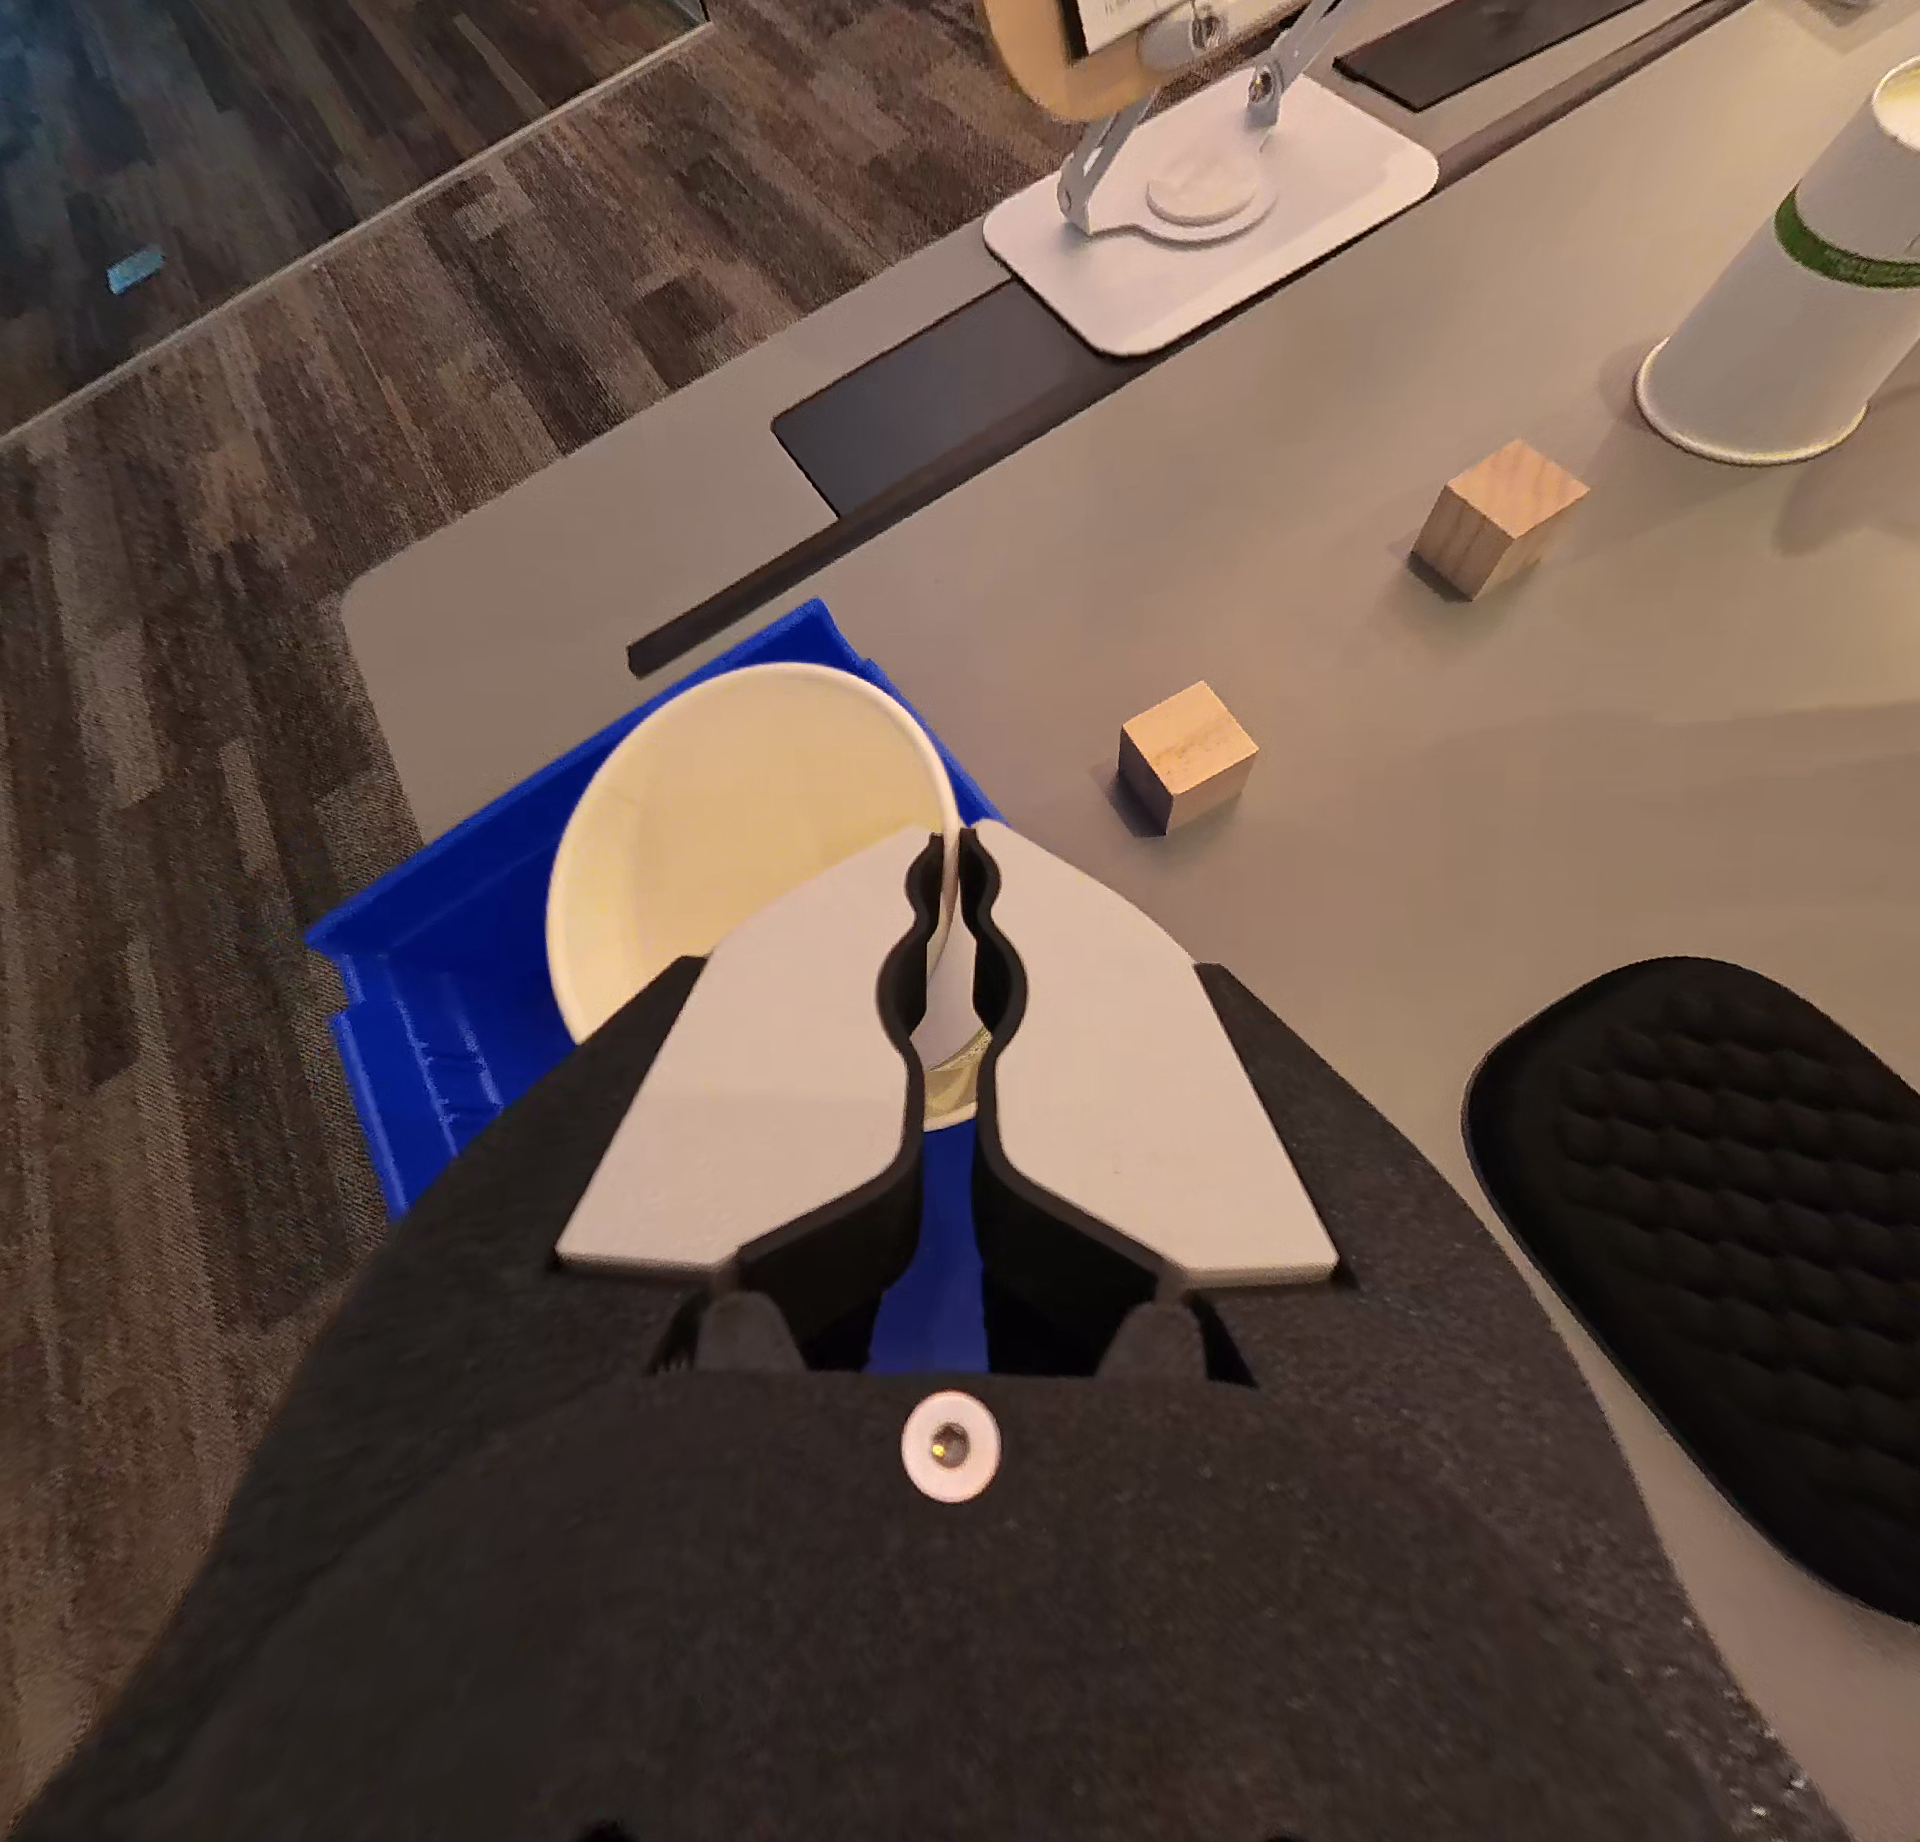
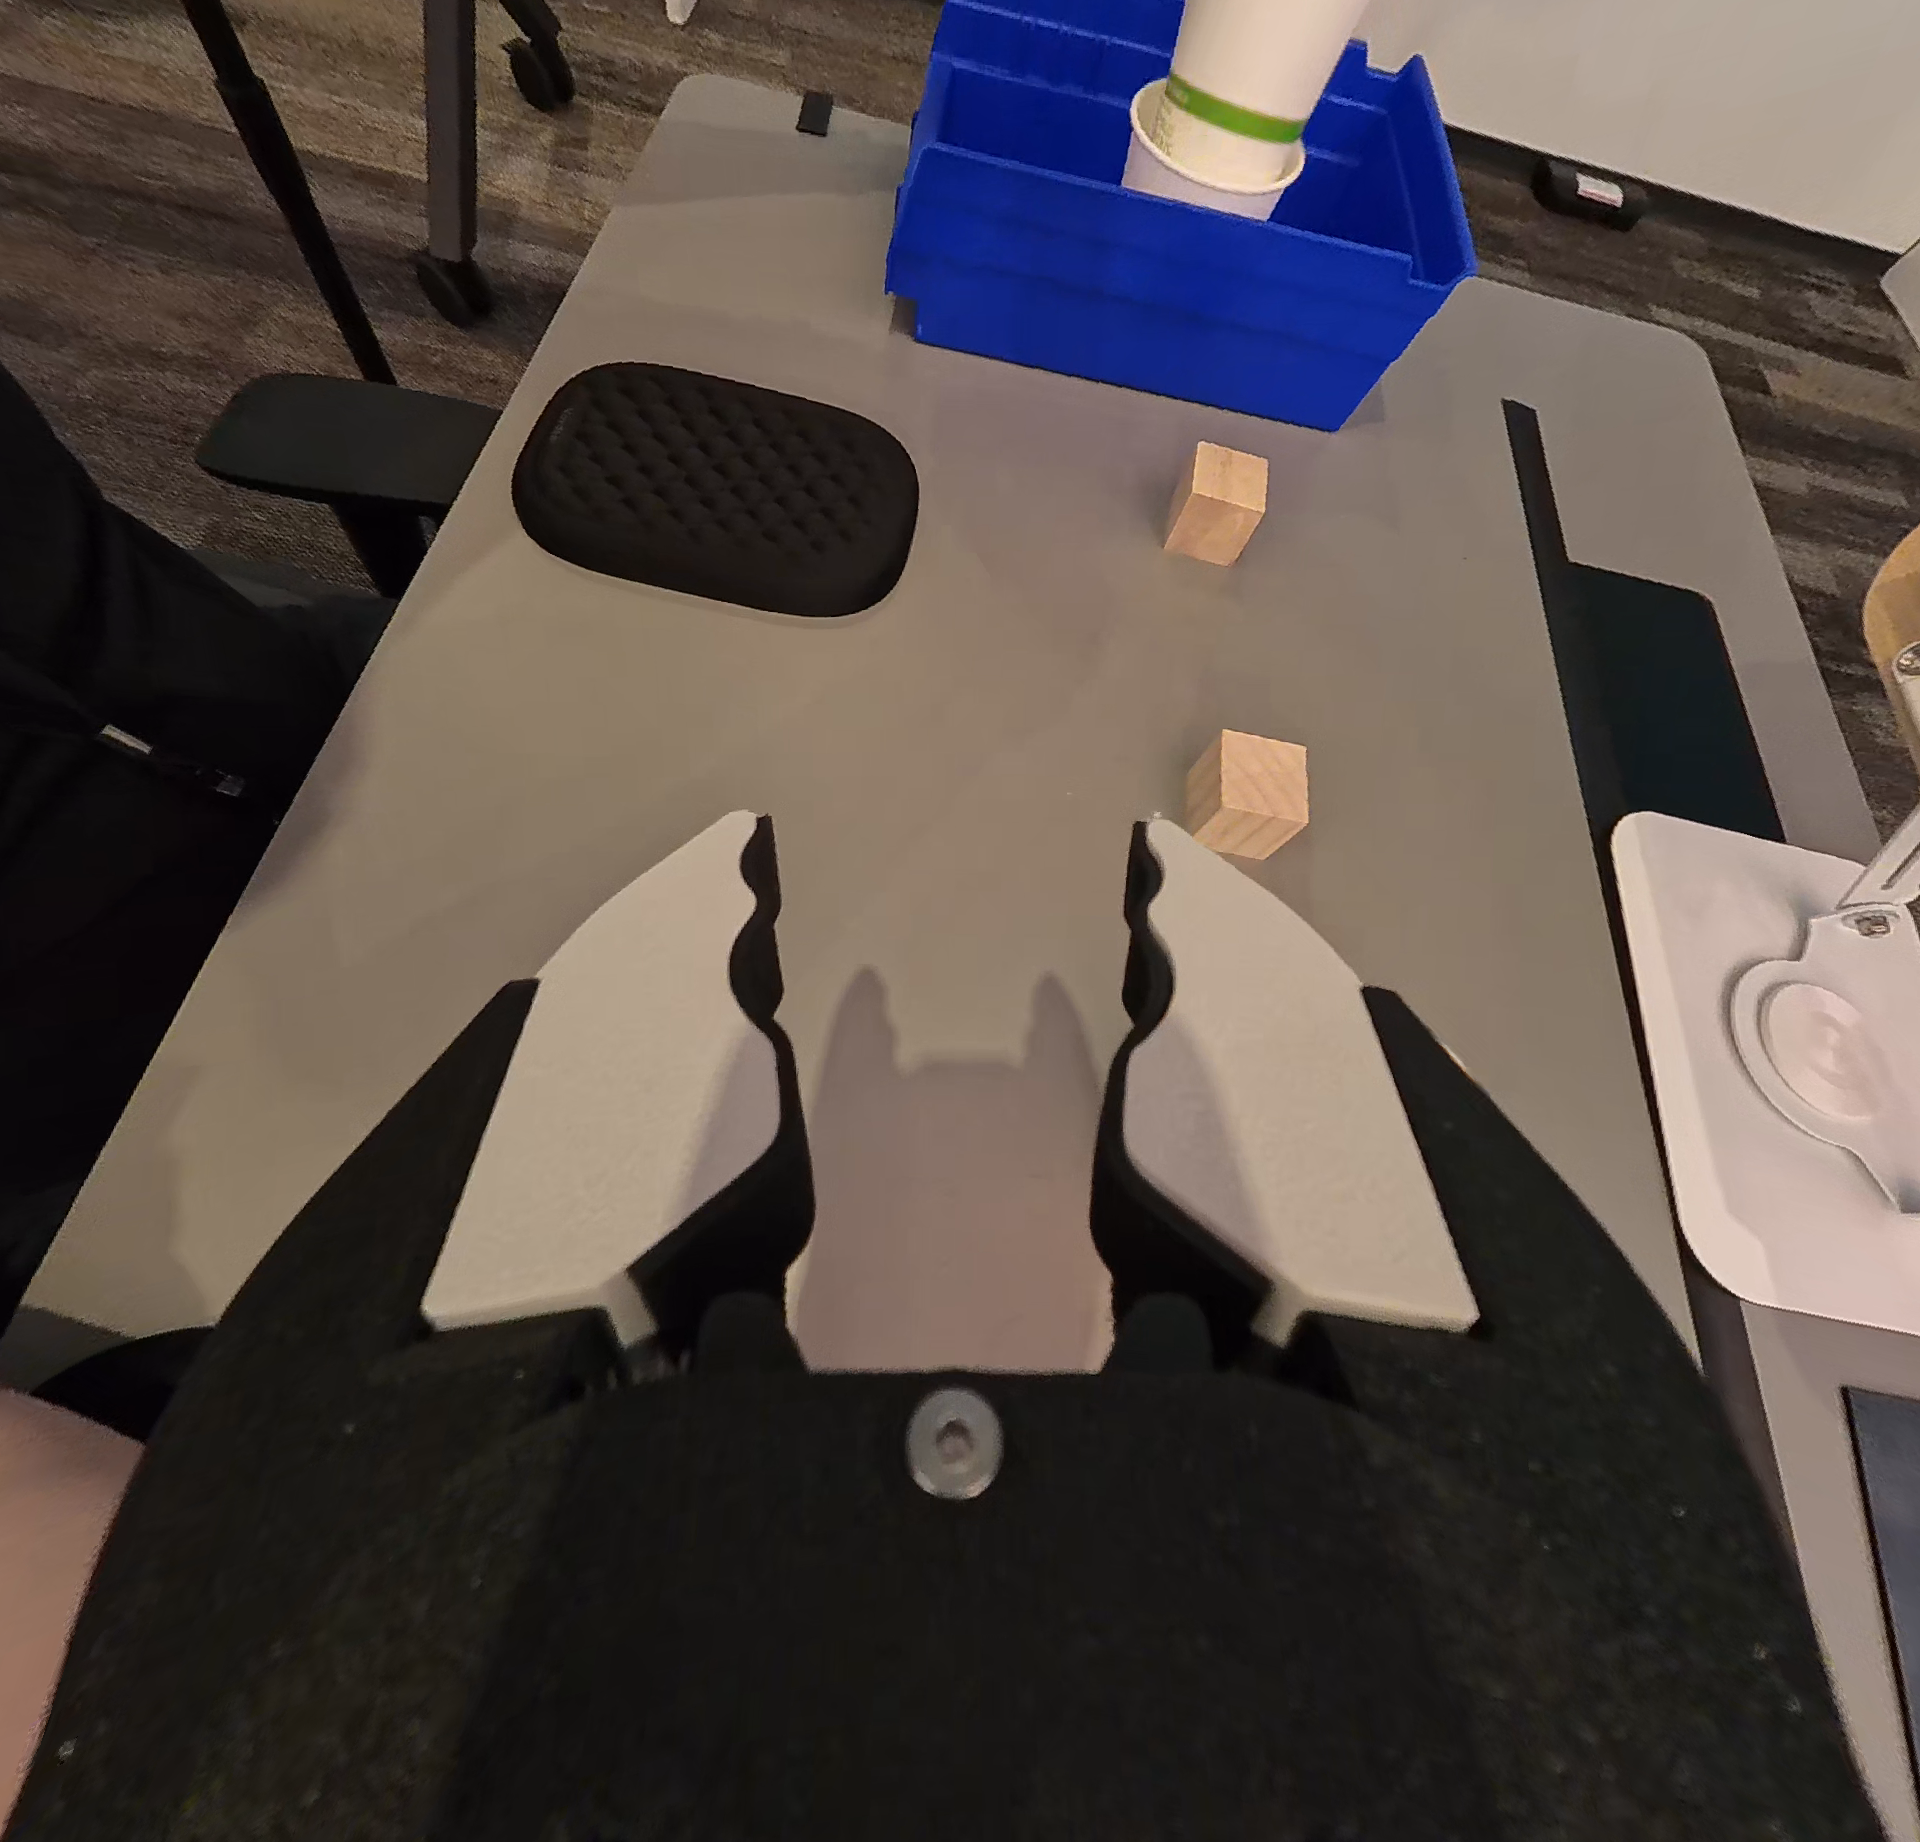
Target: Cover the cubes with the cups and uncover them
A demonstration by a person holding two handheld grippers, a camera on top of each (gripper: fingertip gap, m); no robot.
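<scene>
Pinching a white paper cup (image 1: 748, 847) by its rim over the blue bin (image 2: 1174, 265): left tongs (image 1: 948, 842) | two wooden cubes (image 2: 1216, 499) (image 2: 1247, 793) left uncovered, well apart on the grey counter (image 2: 831, 753) | right tongs (image 2: 951, 836) held wide, nothing gripped, above the counter.

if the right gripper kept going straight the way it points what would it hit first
Probably bare table: the open right gripper aims between the pad and the near cube. Beyond lies the blue bin.

The left hand-held gripper (image 1: 954, 842) has its fingers pinched nearly together, tilted downward; the right hand-held gripper (image 2: 954, 831) hangs level with fingers spread wide
</scene>
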